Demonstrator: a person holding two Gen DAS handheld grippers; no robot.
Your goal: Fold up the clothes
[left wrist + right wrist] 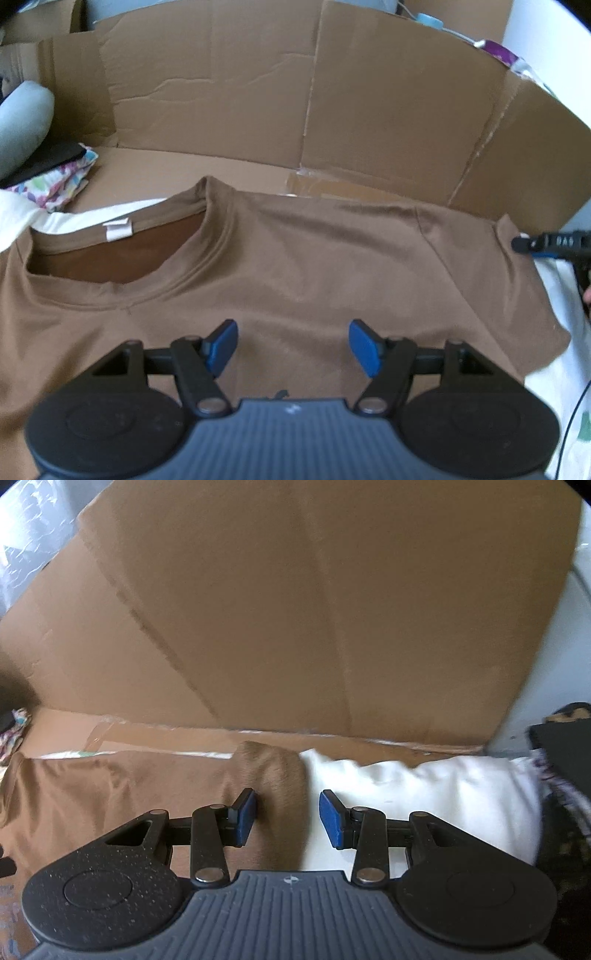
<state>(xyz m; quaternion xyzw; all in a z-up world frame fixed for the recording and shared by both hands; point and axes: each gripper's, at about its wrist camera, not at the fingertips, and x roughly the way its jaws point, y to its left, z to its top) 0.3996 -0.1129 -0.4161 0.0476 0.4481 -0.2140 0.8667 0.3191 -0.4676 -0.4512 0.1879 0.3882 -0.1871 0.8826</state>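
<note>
A brown T-shirt (314, 266) lies spread flat, its neck opening and white label (117, 229) toward the left. My left gripper (293, 347) hovers open over the chest, just below the collar, with nothing between its blue pads. At the far right, my right gripper (521, 244) reaches to the sleeve's edge. In the right wrist view, the right gripper (290, 819) stands open astride the brown sleeve (273, 771). The sleeve's edge lies between its fingers, and neither pad presses on the cloth.
A cardboard wall (258, 92) rises behind the shirt and wraps round the right side (295, 609). White bedding (424, 794) lies under and right of the sleeve. A colourful patterned cloth (59, 184) and a grey cushion (22, 118) sit at the far left.
</note>
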